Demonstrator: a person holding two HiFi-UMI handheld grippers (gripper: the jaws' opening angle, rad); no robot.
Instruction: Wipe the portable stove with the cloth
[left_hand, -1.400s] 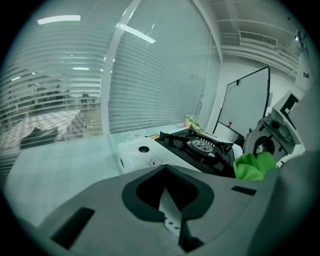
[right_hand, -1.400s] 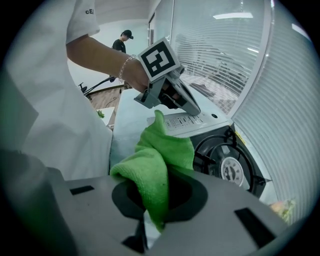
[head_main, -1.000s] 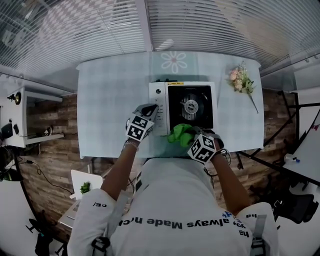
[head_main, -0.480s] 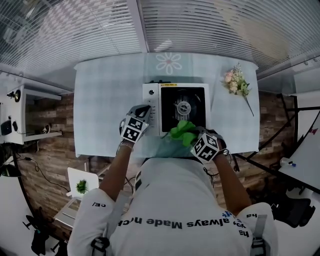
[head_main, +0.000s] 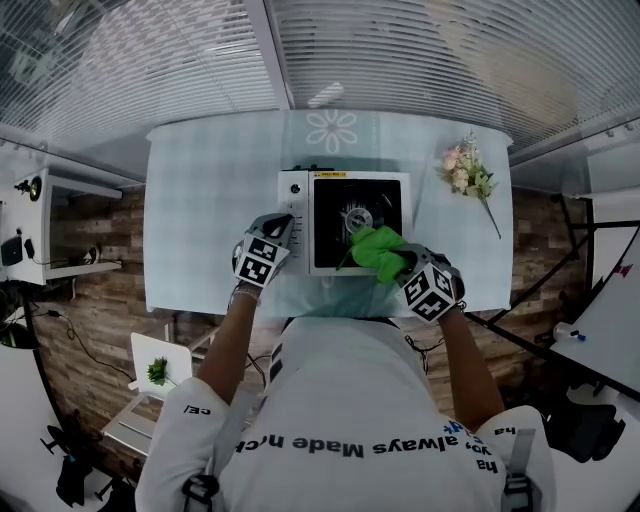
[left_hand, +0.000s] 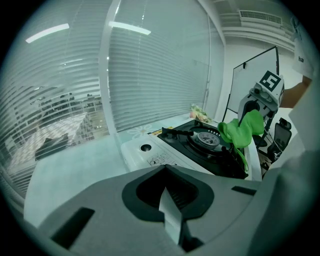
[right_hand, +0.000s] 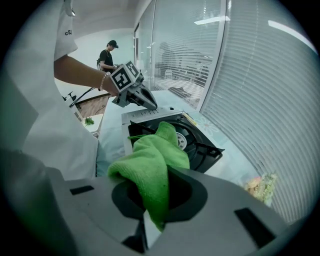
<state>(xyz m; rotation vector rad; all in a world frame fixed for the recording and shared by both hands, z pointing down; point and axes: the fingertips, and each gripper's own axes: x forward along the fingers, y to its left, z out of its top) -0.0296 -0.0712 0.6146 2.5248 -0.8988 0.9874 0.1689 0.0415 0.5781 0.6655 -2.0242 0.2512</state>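
Cloth (head_main: 378, 250), clamped in the right gripper (head_main: 400, 268), has moved off the portable stove's (head_main: 335, 225) near edge onto its black top, just ahead of the jaws, so wiping is under way. The left gripper (head_main: 283, 222), closed and empty, waits alongside.

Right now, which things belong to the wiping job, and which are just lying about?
Job: portable stove; green cloth; right claw, shut on the cloth; left claw, shut and empty.
Lying about: flower bouquet; small green plant, off the table.

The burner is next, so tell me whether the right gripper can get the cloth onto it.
Probably yes: the right gripper holds the cloth over the stove, and nothing stands between it and the burner.
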